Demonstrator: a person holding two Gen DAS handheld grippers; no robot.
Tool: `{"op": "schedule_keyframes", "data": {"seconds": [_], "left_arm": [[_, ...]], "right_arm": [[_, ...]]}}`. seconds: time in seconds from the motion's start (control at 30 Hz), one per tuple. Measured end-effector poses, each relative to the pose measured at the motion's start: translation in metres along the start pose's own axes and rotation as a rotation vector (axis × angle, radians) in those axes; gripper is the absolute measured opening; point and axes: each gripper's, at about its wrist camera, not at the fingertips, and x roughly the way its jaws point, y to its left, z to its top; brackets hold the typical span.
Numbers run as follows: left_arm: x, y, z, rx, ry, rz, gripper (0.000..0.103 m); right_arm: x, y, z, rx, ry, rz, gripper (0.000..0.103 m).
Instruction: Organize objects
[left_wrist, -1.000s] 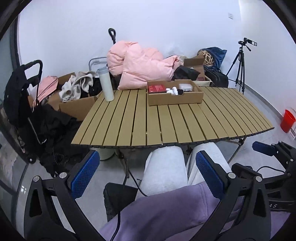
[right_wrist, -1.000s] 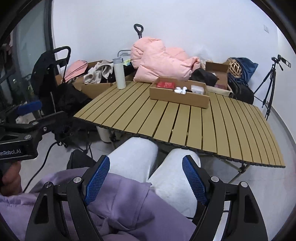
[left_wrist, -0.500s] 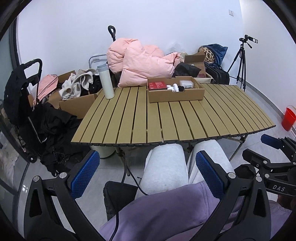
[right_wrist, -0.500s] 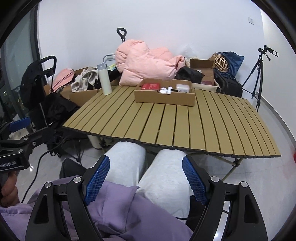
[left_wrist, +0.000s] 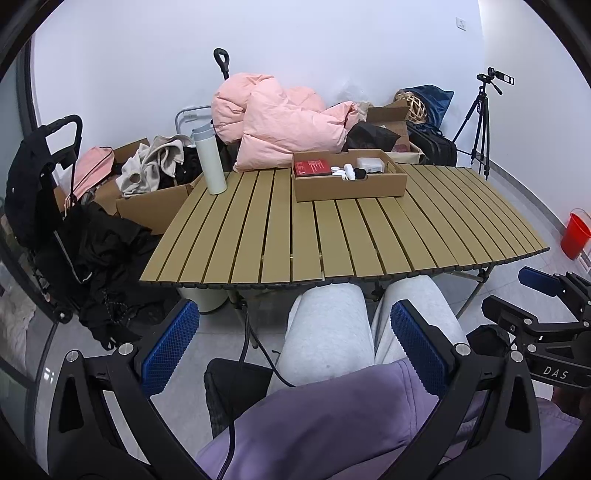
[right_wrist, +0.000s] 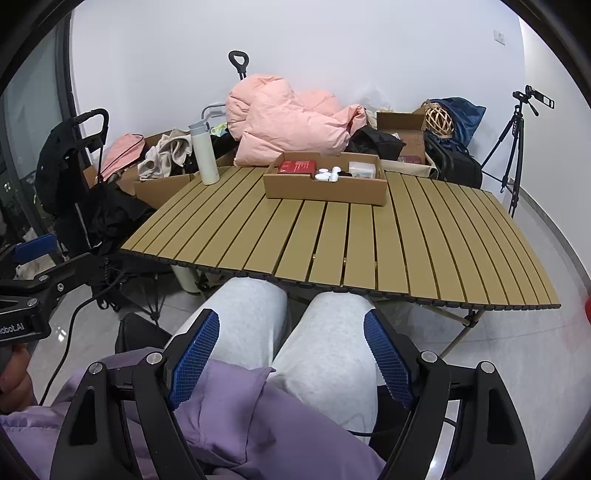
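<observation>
Lately our view has tilted up and nearer: a second ago the slatted tan folding table (left_wrist: 332, 229) sat smaller and farther off, while nothing on it has shifted. We take that as a change of stance only. Our left tongs (left_wrist: 291, 347) and right tongs (right_wrist: 291, 354) both hang over our lap in grey trousers (right_wrist: 325, 332), blue pads spread wide, holding nothing. The shallow brown cardboard tray (right_wrist: 325, 188) rests toward the table's far edge, holding a red flat box (right_wrist: 297, 167), small white round pieces (right_wrist: 328, 174) and a white rectangular case (right_wrist: 362, 169). A tall white flask (left_wrist: 209, 162) stands upright near the far left corner, well apart from the tray. With everything small gathered in the tray, this fits either a finished sort or one waiting. Near slats lie bare, giving broad room; the front edge is close above our knees
</observation>
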Motion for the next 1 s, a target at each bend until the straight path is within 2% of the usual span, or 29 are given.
{"op": "schedule_keyframes", "data": {"seconds": [0.3,1.0], "left_arm": [[0.0011,-0.0007,-0.0016,-0.002,0.004,0.001,0.103],[0.0045,-0.0006,-0.0034,-0.008,0.017,-0.002,0.103]], "right_arm": [[-0.0024,-0.0039,0.0001,0.014,-0.005,0.017,0.084],[0.0001,-0.0082,0.0024,0.023,0.007,-0.014,0.084]]}}
